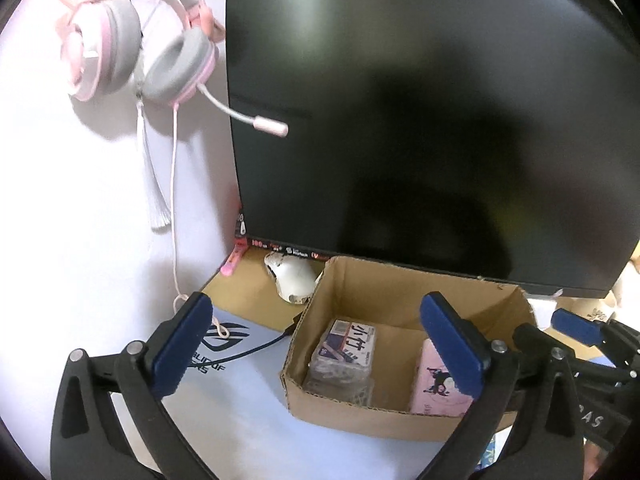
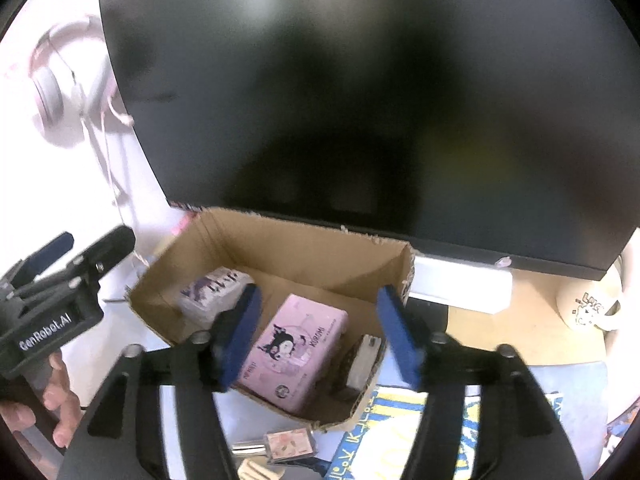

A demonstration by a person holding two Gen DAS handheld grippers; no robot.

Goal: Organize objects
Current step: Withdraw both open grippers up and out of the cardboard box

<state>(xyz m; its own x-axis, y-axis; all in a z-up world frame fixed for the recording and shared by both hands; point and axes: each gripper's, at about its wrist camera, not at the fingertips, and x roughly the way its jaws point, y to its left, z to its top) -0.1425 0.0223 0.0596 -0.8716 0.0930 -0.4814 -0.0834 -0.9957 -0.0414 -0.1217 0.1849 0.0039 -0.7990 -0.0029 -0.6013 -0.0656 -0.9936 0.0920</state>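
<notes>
Both of your grippers hang over the cardboard box [image 1: 384, 304] that sits in front of the dark monitor [image 1: 440, 100]. Your left gripper [image 1: 320, 344] has its blue pads spread wide with nothing pinched between them; one pad hovers over the pale desk mat [image 1: 224, 412] and the other above the box's near right corner. Your right gripper [image 2: 320, 332] also stands open and empty, its pads apart above the box. Inside the box a pink box with a cartoon character [image 2: 292, 356] lies toward the right side, a clear-wrapped pack with printed lettering [image 1: 346, 354] lies beside it toward the left, and a small dark-and-white item [image 2: 360, 364], too blurred to identify, rests against the right wall. Your left hand [image 2: 52, 404] shows at the edge of the right wrist view, gripping the handle. On the desk near the box lie a small card case [image 2: 290, 444] and a white mouse [image 1: 292, 280]; a pink headset [image 1: 136, 36] hangs on the wall, and a mug [image 2: 592, 304] stands at the right.
</notes>
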